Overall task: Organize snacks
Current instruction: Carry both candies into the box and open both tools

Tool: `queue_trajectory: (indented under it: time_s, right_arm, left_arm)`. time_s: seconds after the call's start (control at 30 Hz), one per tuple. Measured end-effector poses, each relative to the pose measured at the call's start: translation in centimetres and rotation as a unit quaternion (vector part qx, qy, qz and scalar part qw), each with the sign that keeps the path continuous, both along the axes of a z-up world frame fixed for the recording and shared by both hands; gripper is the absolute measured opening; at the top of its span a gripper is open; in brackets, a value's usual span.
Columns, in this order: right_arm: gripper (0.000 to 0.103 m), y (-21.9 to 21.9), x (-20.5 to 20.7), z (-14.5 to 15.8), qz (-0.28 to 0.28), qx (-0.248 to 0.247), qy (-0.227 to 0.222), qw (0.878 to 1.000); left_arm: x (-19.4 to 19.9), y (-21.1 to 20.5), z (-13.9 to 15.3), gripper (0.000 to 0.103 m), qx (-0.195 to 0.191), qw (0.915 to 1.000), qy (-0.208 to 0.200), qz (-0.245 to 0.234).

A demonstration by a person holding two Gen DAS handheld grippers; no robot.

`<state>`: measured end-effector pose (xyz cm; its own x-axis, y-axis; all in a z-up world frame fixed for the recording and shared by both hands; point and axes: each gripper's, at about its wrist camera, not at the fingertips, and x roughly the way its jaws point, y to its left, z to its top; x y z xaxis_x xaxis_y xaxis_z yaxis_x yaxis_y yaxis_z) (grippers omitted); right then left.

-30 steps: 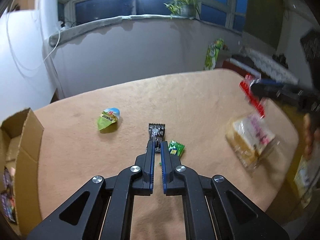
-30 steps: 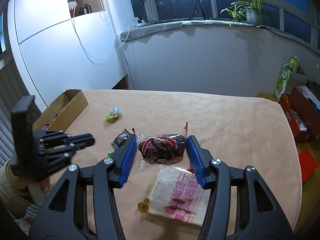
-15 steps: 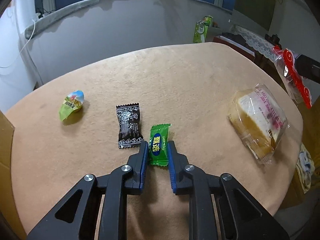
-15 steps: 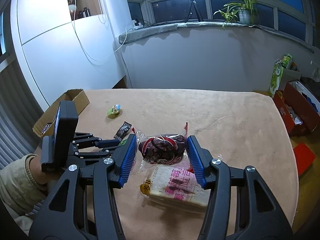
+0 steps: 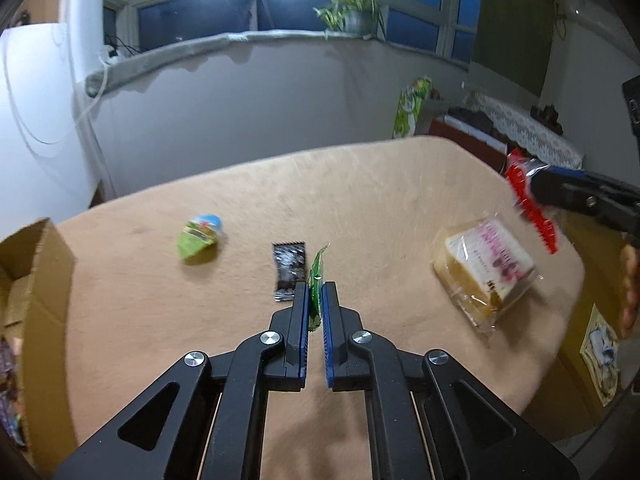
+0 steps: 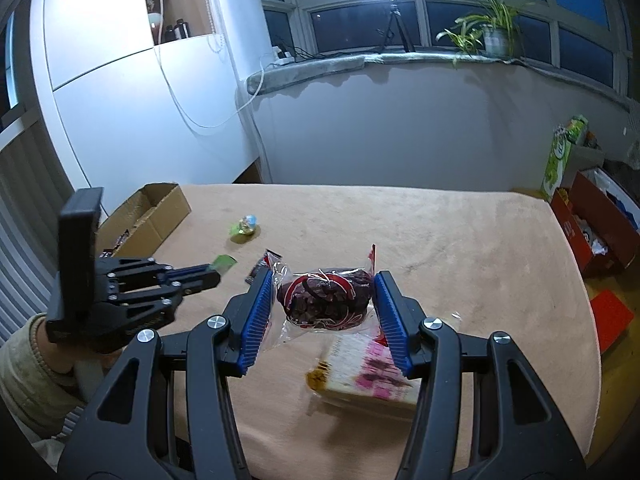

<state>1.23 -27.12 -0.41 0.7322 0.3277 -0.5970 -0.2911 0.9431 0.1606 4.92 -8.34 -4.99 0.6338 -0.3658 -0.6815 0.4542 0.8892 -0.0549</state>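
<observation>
Green foil shows between my left gripper (image 5: 315,296)'s blue pads: the candy (image 5: 316,284) is pinched edge-on, jaws nearly together, lifted off the table (image 5: 360,200). From the right wrist I see that gripper (image 6: 208,274) with the candy (image 6: 223,263) sticking out past its tips, hanging above the table's left side. My right gripper (image 6: 324,284) is clamped wide on a clear bag (image 6: 323,296) of dark dried fruit, held in the air over the table's near edge. On the table, the bread pack (image 5: 486,268) lies at the right side, blurred below the bag in the right view (image 6: 368,380). The black wrapper (image 5: 289,268) lies near the table's middle, just left of the candy, the green pouch (image 5: 199,236) further left. The box (image 6: 146,216) sits at the table's left edge.
</observation>
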Motion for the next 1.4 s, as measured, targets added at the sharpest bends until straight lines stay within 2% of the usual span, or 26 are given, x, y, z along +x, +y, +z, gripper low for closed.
queue_trajectory:
  time_s: [0.2, 0.37, 0.53, 0.73, 0.97, 1.27, 1.33, 1.37, 1.4]
  right_arm:
    - [0.054, 3.8, 0.2, 1.3, 0.023, -0.016, -0.008, 1.0]
    - [0.054, 8.5, 0.6, 2.4, 0.052, -0.035, -0.013, 0.998]
    - [0.054, 14.3, 1.2, 3.5, 0.086, -0.054, -0.023, 0.995]
    - [0.054, 22.4, 2.4, 4.1, 0.144, -0.077, -0.028, 0.986]
    - [0.054, 31.8, 4.3, 3.6, 0.216, -0.088, -0.028, 0.972]
    - [0.054, 38.7, 6.9, 1.6, 0.266, -0.1, -0.016, 0.959]
    - [0.059, 39.5, 7.8, 1.0, 0.273, -0.102, -0.01, 0.956]
    - [0.061, 40.0, 8.2, 0.6, 0.275, -0.107, -0.009, 0.955]
    - [0.062, 40.2, 8.4, 0.3, 0.27, -0.11, -0.011, 0.956]
  left_arm:
    - [-1.6, 4.3, 2.3, 0.005, -0.021, 0.9988, -0.028, 0.033]
    - [-2.4, 8.2, 3.5, 0.005, -0.04, 0.9963, -0.043, 0.063]
    - [-3.5, 12.8, 4.6, 0.005, -0.054, 0.9918, -0.063, 0.097]
    - [-5.7, 18.7, 5.3, 0.005, -0.068, 0.9824, -0.082, 0.153]
    - [-6.6, 25.5, 3.7, 0.005, -0.081, 0.9696, -0.071, 0.219]
    - [-5.8, 28.5, 1.5, 0.005, -0.094, 0.9673, -0.048, 0.231]
    - [-5.5, 28.7, 1.1, 0.006, -0.094, 0.9666, -0.043, 0.235]
    - [-5.3, 28.9, 0.8, 0.008, -0.092, 0.966, -0.039, 0.238]
    - [-4.9, 29.0, 0.6, 0.018, -0.092, 0.9654, -0.036, 0.241]
